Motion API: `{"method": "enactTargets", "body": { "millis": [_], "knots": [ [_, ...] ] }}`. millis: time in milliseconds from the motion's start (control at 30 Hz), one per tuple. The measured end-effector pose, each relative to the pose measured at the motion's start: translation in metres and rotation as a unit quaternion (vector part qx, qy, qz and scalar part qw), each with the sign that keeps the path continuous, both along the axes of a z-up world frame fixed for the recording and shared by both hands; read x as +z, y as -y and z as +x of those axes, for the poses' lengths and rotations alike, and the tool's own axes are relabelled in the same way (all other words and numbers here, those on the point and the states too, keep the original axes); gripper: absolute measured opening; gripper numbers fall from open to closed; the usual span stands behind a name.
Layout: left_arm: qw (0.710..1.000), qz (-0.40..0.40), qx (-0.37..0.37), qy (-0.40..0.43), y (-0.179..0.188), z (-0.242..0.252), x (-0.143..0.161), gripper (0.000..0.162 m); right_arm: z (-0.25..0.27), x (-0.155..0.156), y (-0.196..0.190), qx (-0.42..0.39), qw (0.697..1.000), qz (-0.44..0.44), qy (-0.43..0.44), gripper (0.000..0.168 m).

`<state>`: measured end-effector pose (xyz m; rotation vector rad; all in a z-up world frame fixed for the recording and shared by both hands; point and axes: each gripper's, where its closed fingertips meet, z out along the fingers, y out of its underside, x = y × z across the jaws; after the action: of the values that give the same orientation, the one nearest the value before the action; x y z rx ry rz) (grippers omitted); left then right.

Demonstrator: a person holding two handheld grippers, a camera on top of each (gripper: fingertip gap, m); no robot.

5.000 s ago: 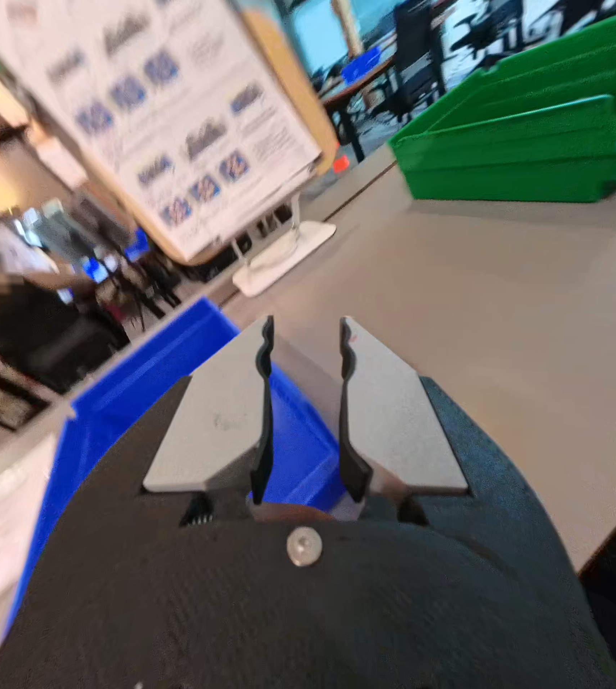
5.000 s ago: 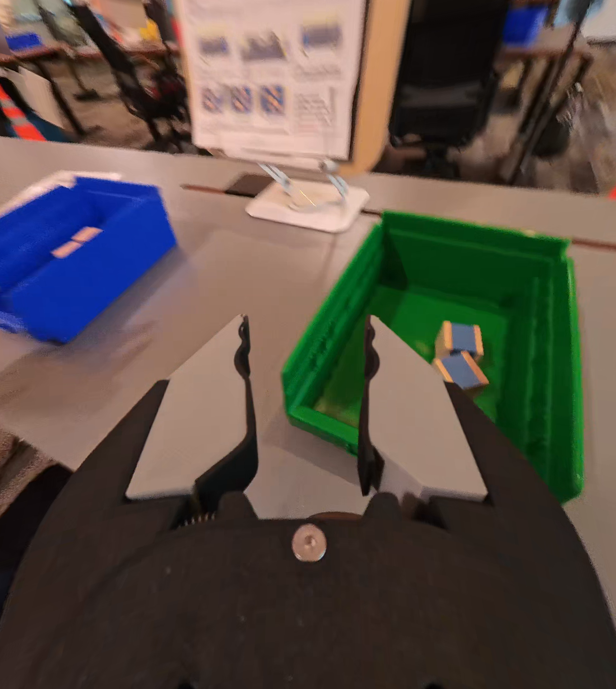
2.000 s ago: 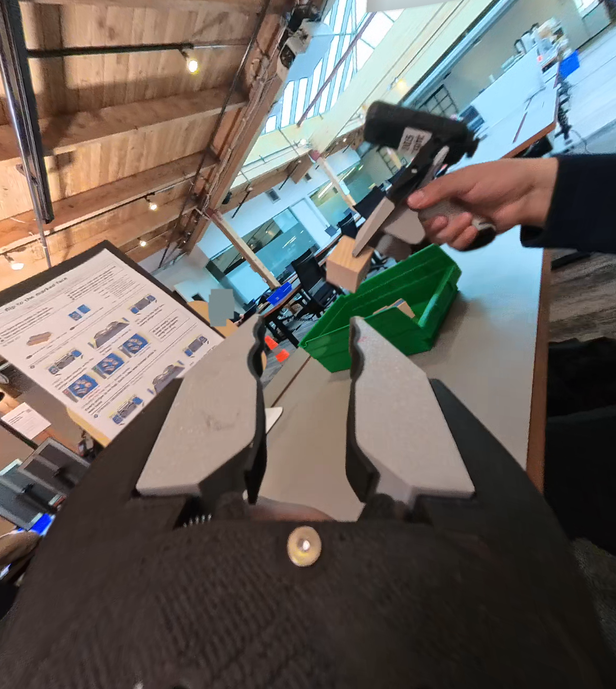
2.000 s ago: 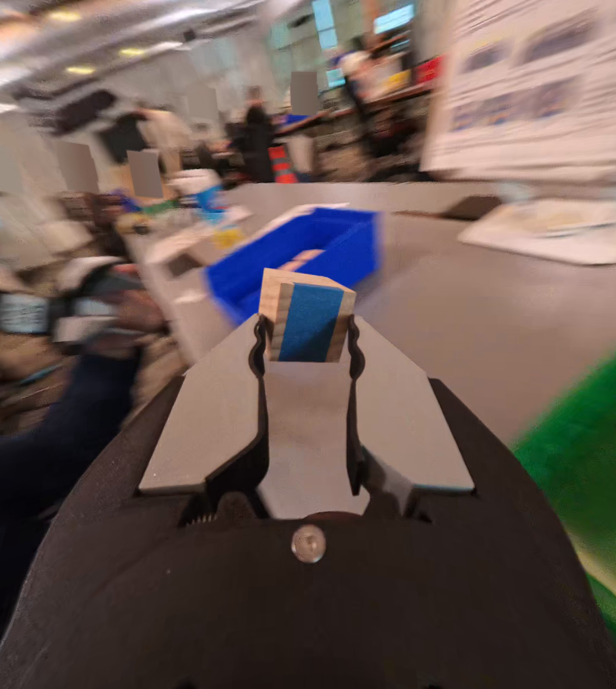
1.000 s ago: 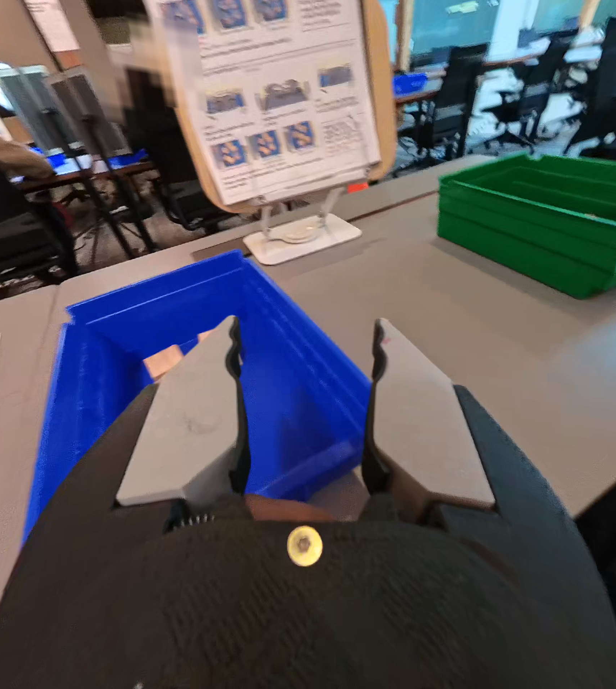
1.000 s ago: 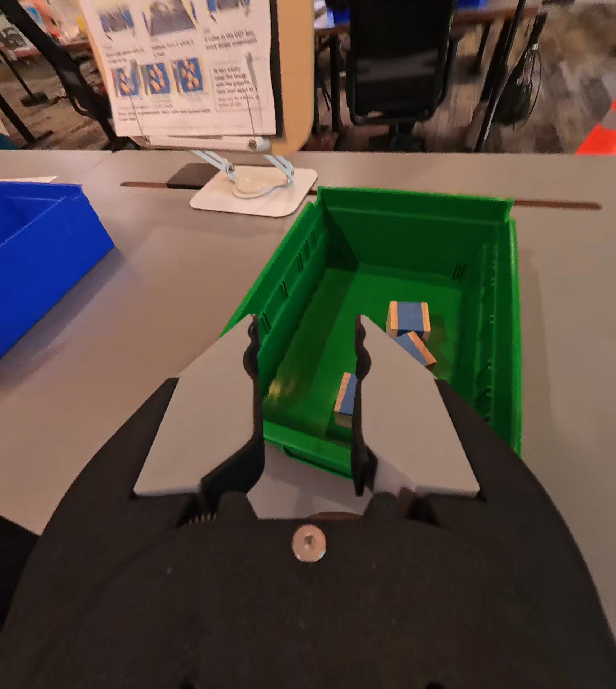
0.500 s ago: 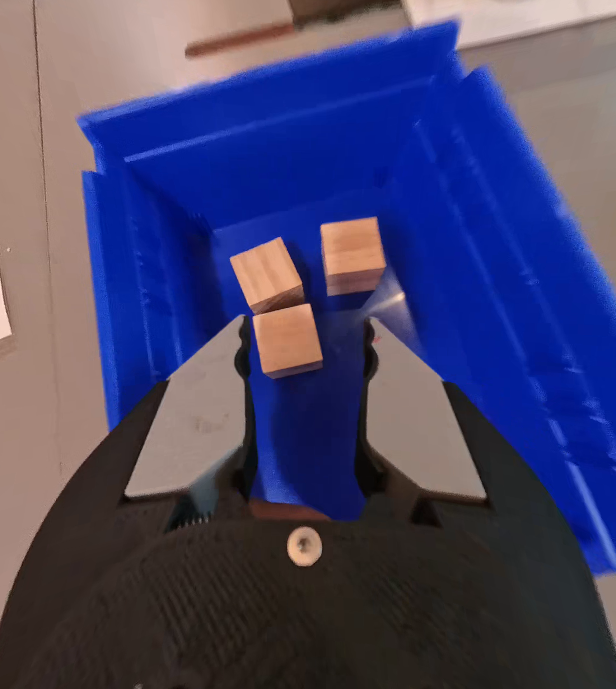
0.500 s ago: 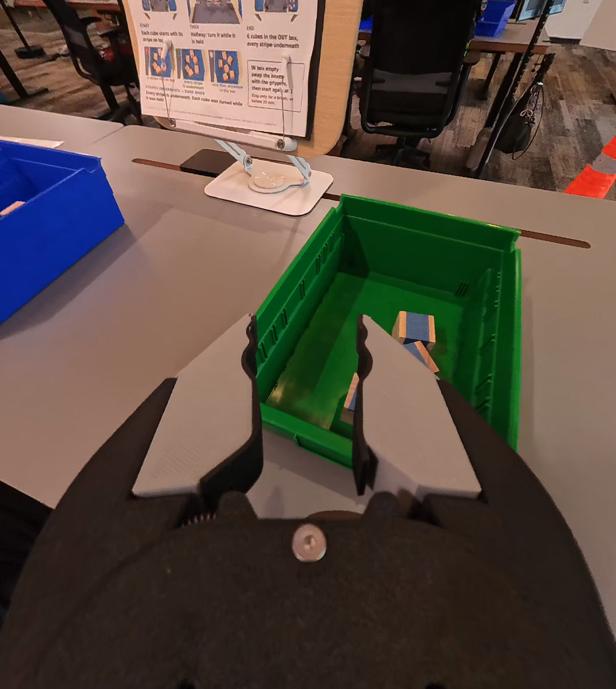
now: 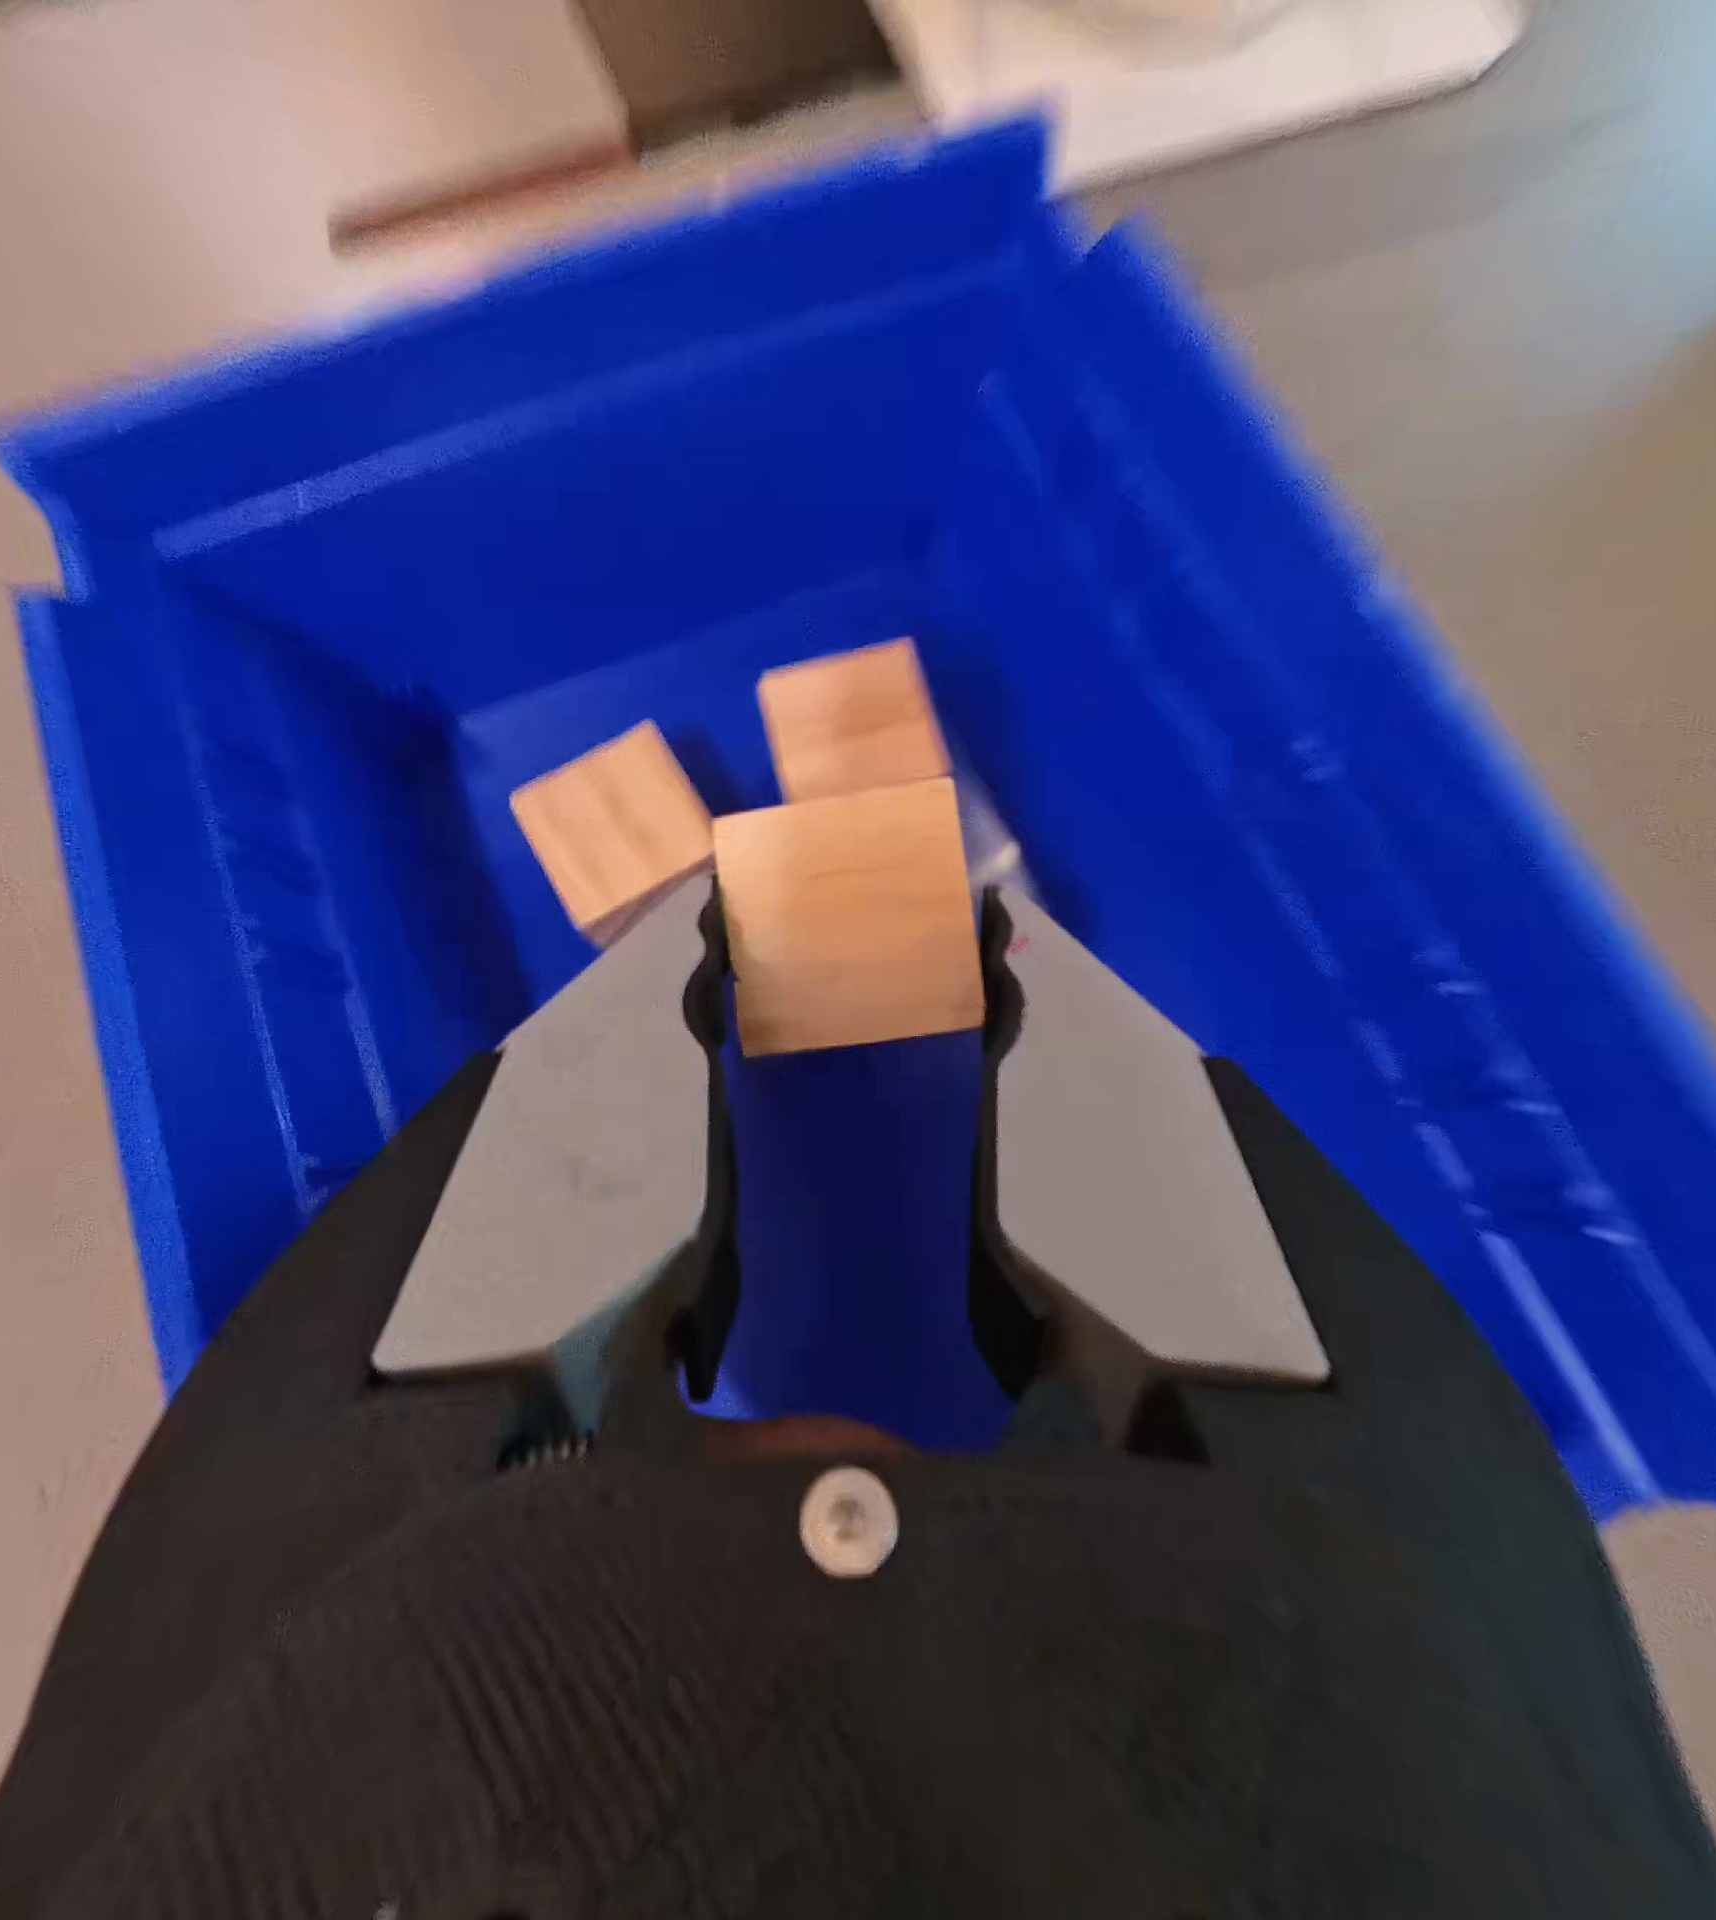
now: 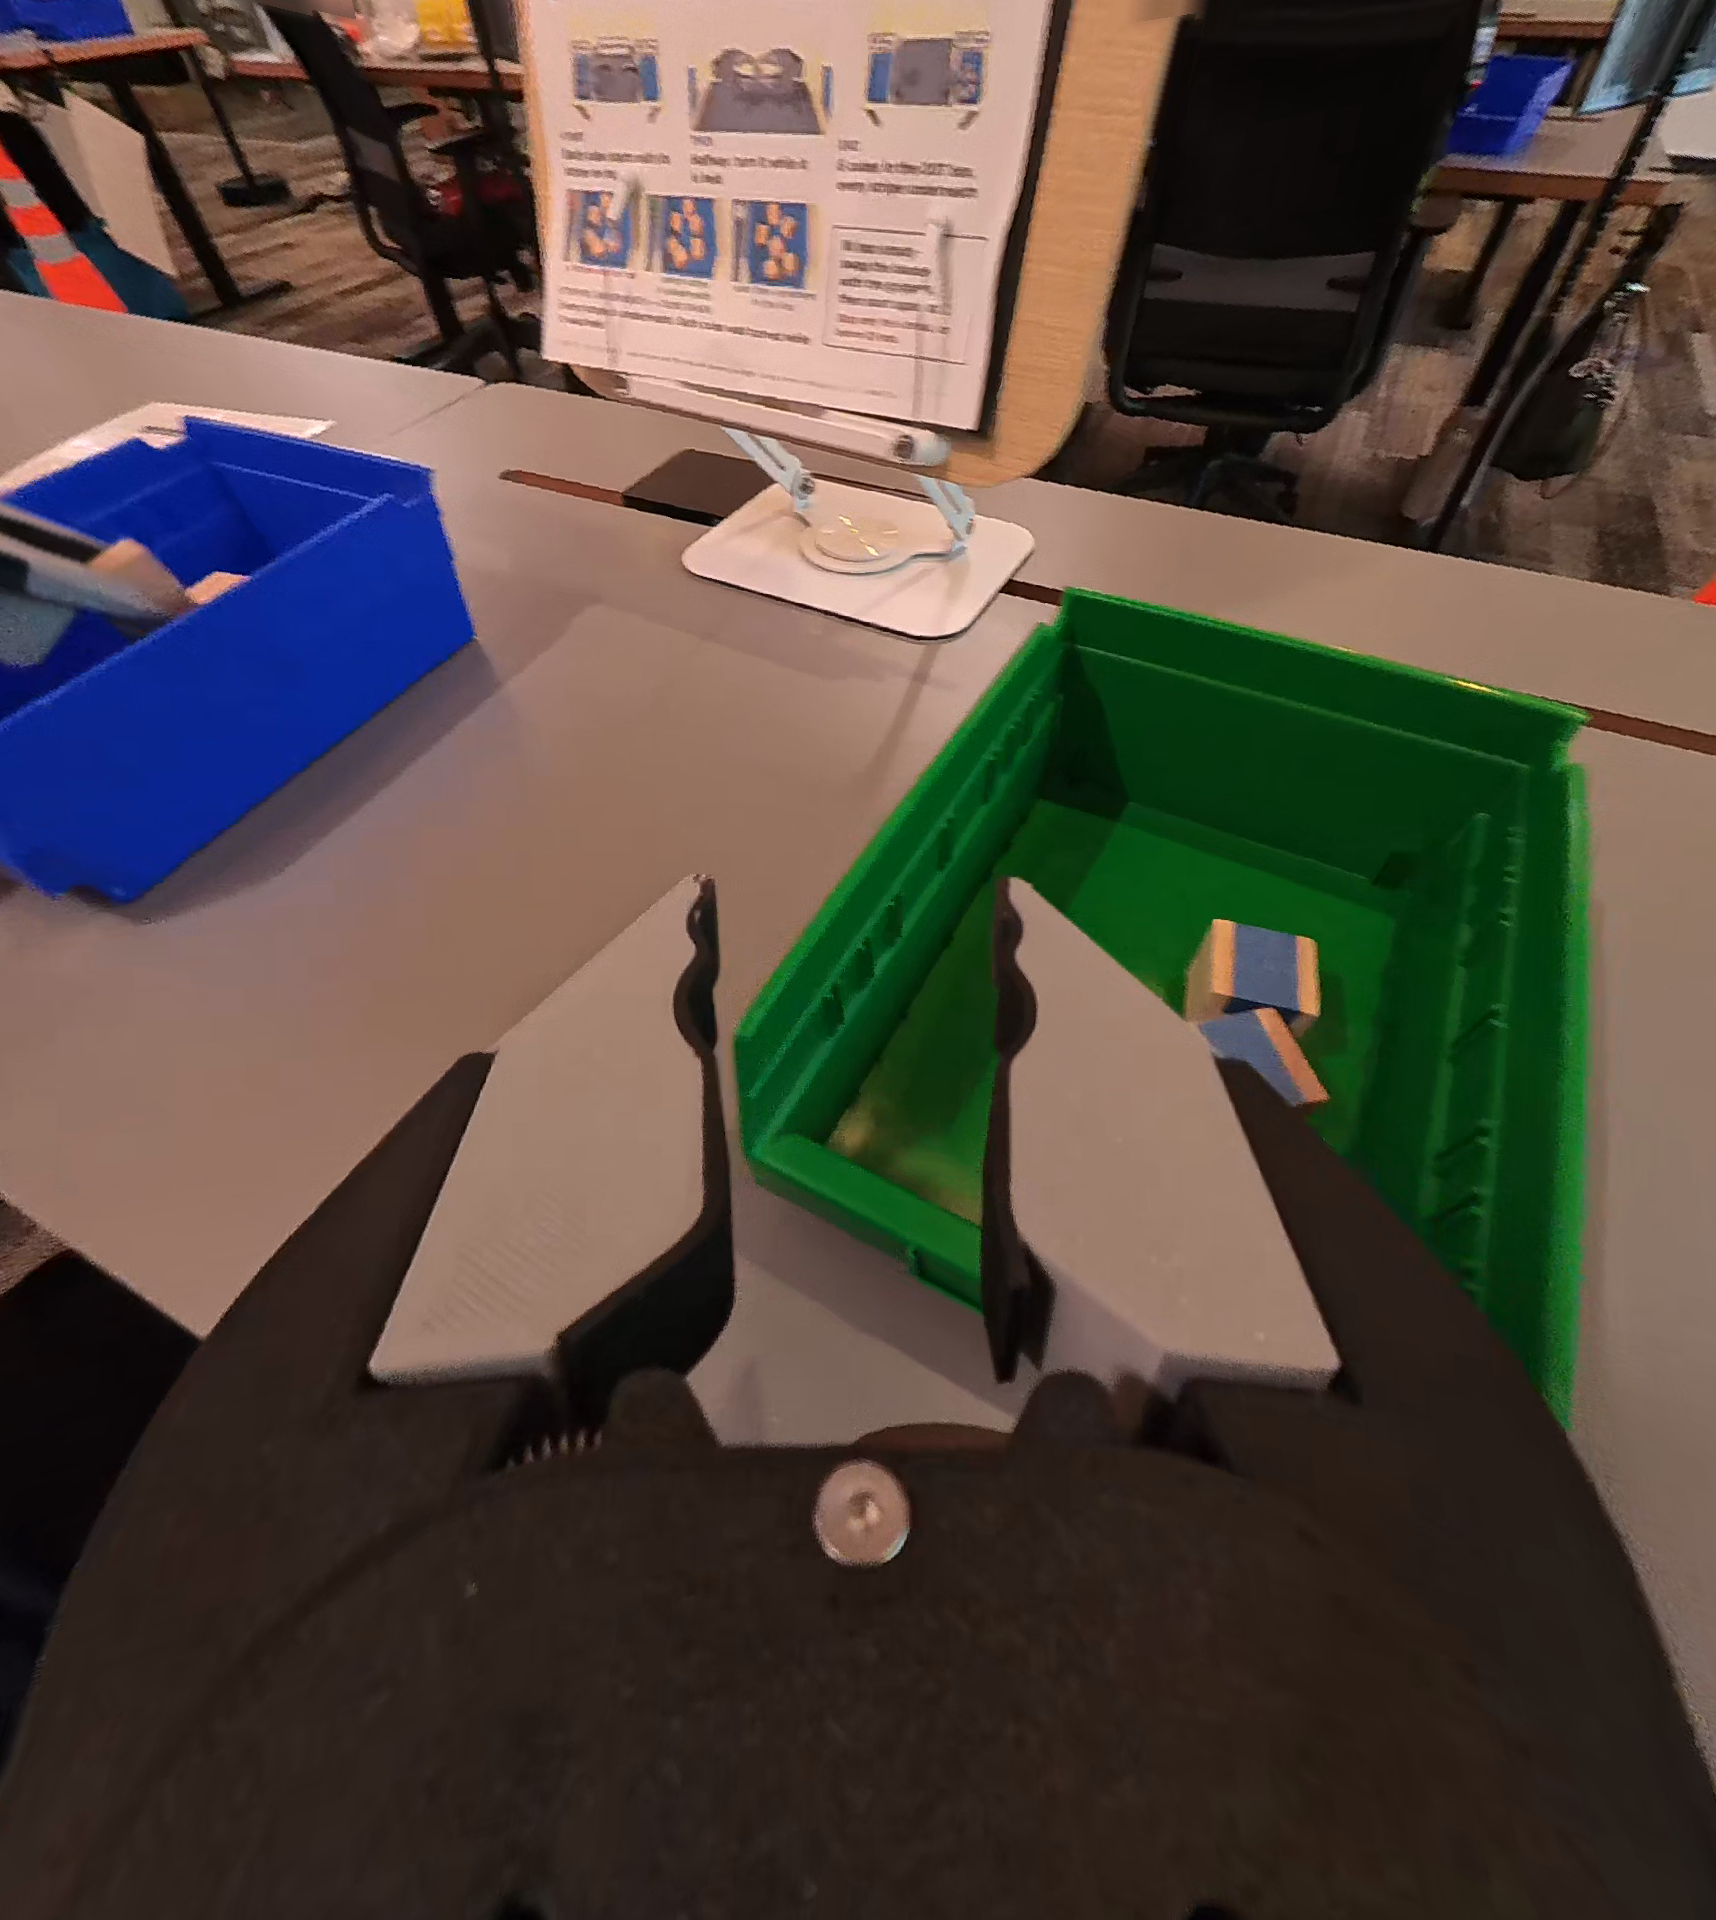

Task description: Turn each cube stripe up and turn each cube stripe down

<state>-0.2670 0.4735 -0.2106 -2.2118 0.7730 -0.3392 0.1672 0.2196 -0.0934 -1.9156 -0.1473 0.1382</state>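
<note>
In the left wrist view my left gripper (image 9: 849,935) is shut on a plain wooden cube (image 9: 849,914) and holds it over the floor of the blue bin (image 9: 1249,831). No stripe shows on its top face. Two more wooden cubes (image 9: 610,821) (image 9: 843,712) lie behind it in the bin, plain faces up. In the right wrist view my right gripper (image 10: 852,904) is open and empty above the table by the near-left corner of the green bin (image 10: 833,997). Two cubes (image 10: 1254,966) (image 10: 1264,1049) lie there with blue stripes showing.
A paper instruction sheet on a wooden board (image 10: 792,208) stands on a white base (image 10: 864,551) at the back between the bins. The left gripper (image 10: 54,582) shows at the far left over the blue bin (image 10: 210,665). Office chairs stand beyond the grey table (image 10: 521,831).
My left gripper has dipped into the blue bin, closed on the nearest cube and raised it. My right gripper stays open near the green bin, shifted slightly left.
</note>
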Motion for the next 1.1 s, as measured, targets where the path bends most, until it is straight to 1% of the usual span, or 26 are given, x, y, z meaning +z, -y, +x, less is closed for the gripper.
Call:
{"method": "enactTargets", "body": {
  "millis": [67,100,133,167,200,233,267,300,333,367,433,500,533,600,700,733,767,800,833,900,1000,1033,1100],
  "knots": [
    [0.995,0.06,-0.045,0.06,0.019,0.018,0.04,0.047,-0.017,0.001,-0.001,0.029,1.0,0.003,-0.008,0.05],
    [0.987,0.09,-0.082,0.102,0.036,0.03,0.063,0.047,-0.028,0.002,-0.002,0.048,0.999,0.003,-0.016,0.05],
    [0.973,0.118,-0.129,0.15,0.058,0.045,0.086,0.047,-0.043,0.002,-0.002,0.075,0.997,0.003,-0.03,0.05],
    [0.951,0.143,-0.189,0.2,0.086,0.06,0.108,0.047,-0.06,0.002,-0.002,0.107,0.993,0.001,-0.048,0.05],
    [0.918,0.173,-0.258,0.247,0.12,0.074,0.129,0.047,-0.079,0.002,0.0,0.142,0.988,-0.003,-0.068,0.051],
    [0.873,0.22,-0.328,0.286,0.159,0.085,0.148,0.047,-0.099,0.001,0.002,0.176,0.981,-0.011,-0.085,0.051],
    [0.82,0.284,-0.386,0.312,0.197,0.092,0.163,0.047,-0.12,0.0,0.005,0.208,0.973,-0.02,-0.096,0.052],
    [0.767,0.349,-0.429,0.325,0.234,0.095,0.172,0.047,-0.142,0.0,0.01,0.241,0.964,-0.025,-0.107,0.053],
    [0.728,0.392,-0.453,0.332,0.262,0.099,0.177,0.047,-0.166,0.002,0.018,0.285,0.951,-0.027,-0.121,0.054],
    [0.709,0.403,-0.473,0.335,0.284,0.105,0.178,0.047,-0.193,0.006,0.03,0.337,0.93,-0.03,-0.145,0.054],
    [0.68,0.407,-0.508,0.337,0.321,0.115,0.176,0.047,-0.239,0.018,0.061,0.438,0.873,-0.041,-0.211,0.055],
    [0.655,0.433,-0.518,0.34,0.344,0.123,0.177,0.047,-0.269,0.027,0.086,0.505,0.818,-0.062,-0.27,0.058],
    [0.647,0.435,-0.523,0.345,0.352,0.126,0.177,0.047,-0.279,0.029,0.095,0.526,0.797,-0.073,-0.289,0.06],
    [0.636,0.436,-0.528,0.355,0.362,0.131,0.176,0.046,-0.292,0.031,0.104,0.544,0.772,-0.084,-0.317,0.062],
    [0.641,0.444,-0.535,0.325,0.367,0.146,0.161,0.046,-0.301,0.036,0.111,0.559,0.744,-0.091,-0.356,0.063],
    [0.643,0.454,-0.534,0.309,0.367,0.151,0.156,0.046,-0.303,0.034,0.109,0.554,0.743,-0.096,-0.363,0.066],
    [0.645,0.463,-0.531,0.295,0.366,0.155,0.151,0.046,-0.303,0.03,0.105,0.546,0.749,-0.098,-0.362,0.063],
    [0.649,0.47,-0.526,0.285,0.364,0.158,0.149,0.046,-0.302,0.024,0.099,0.535,0.762,-0.098,-0.352,0.05],
    [0.658,0.475,-0.517,0.273,0.36,0.16,0.146,0.047,-0.299,0.023,0.095,0.529,0.765,-0.097,-0.354,0.05],
    [0.681,0.474,-0.498,0.252,0.35,0.164,0.14,0.046,-0.295,0.017,0.087,0.511,0.784,-0.097,-0.339,0.049],
    [0.703,0.488,-0.449,0.255,0.338,0.163,0.139,0.043,-0.284,0.017,0.075,0.484,0.813,-0.068,-0.316,0.045],
    [0.703,0.501,-0.431,0.262,0.335,0.159,0.143,0.04,-0.276,0.018,0.068,0.465,0.827,-0.057,-0.309,0.045],
    [0.704,0.514,-0.398,0.285,0.325,0.148,0.151,0.035,-0.244,0.023,0.048,0.403,0.872,-0.014,-0.278,0.045]
  ]
}}
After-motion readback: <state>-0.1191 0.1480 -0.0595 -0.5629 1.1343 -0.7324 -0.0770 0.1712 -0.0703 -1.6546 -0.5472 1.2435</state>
